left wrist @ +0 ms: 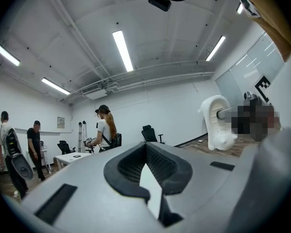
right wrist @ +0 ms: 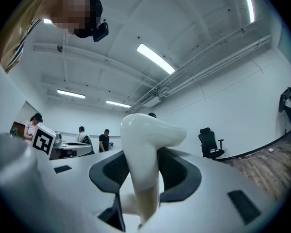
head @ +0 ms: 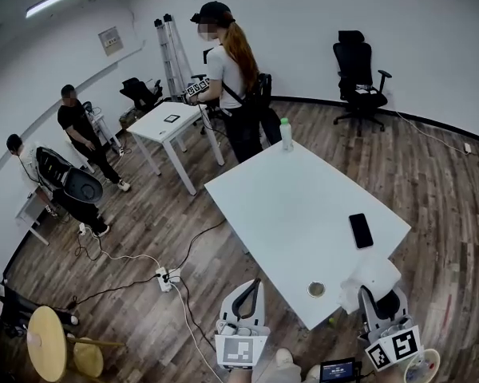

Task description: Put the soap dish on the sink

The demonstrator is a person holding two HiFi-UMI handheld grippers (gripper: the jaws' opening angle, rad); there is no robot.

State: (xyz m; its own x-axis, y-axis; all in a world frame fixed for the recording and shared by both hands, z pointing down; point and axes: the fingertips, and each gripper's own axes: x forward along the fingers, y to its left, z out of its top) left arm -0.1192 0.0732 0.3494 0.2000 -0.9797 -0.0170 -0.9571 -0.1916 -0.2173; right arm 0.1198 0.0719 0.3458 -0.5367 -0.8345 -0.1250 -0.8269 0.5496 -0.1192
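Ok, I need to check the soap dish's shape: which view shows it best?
The left gripper view: the soap dish shows its broad face against the wall. The right gripper view has it edge-on and too close, gripped in the right claw. The head view gives just a white shape over the white table.

soap dish [right wrist: 140, 147] white | table [head: 303, 206] white | phone [head: 361, 230] black | chair [head: 356, 61] black | floor [head: 144, 214] brown wood-grain planks
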